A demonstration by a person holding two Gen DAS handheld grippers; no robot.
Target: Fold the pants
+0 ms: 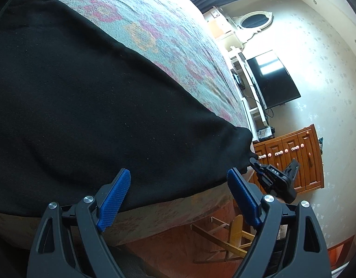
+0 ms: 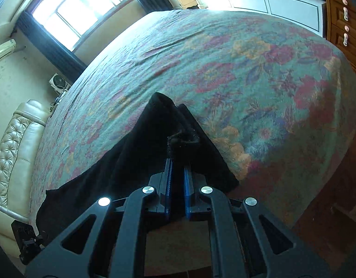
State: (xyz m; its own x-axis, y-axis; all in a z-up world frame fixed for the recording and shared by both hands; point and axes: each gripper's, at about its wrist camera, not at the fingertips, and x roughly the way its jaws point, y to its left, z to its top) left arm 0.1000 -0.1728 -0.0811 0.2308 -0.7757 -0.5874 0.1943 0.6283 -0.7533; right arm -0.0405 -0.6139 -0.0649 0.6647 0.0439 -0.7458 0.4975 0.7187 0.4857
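Starting on the left wrist view: black pants (image 1: pixel 90 106) spread wide over the floral bedspread (image 1: pixel 159 30), their near hem running along the bedspread's near edge. Left gripper (image 1: pixel 178 197) hovers right at that hem, its blue pads (image 1: pixel 114 200) well apart and nothing between them. Just past the pants' far corner, the right gripper (image 1: pixel 276 180) shows up small, tips pinched on that corner, with the wooden dresser (image 1: pixel 293 155) behind it.

Over to the right wrist view: right gripper (image 2: pixel 177 176) has its fingers drawn together on a bunched fold of the pants (image 2: pixel 141 159), cloth rising into a soft peak just beyond the tips. From there the fabric trails back across the bedspread (image 2: pixel 247 74) toward the padded headboard (image 2: pixel 13 139).

Handling call: this looks like a soft, light knit, limp, likely to sag and wrinkle if lifted by one corner alone. Best hold for the free gripper, by my reading, is the hem edge right in front of it, taking both layers so the fold carries over evenly
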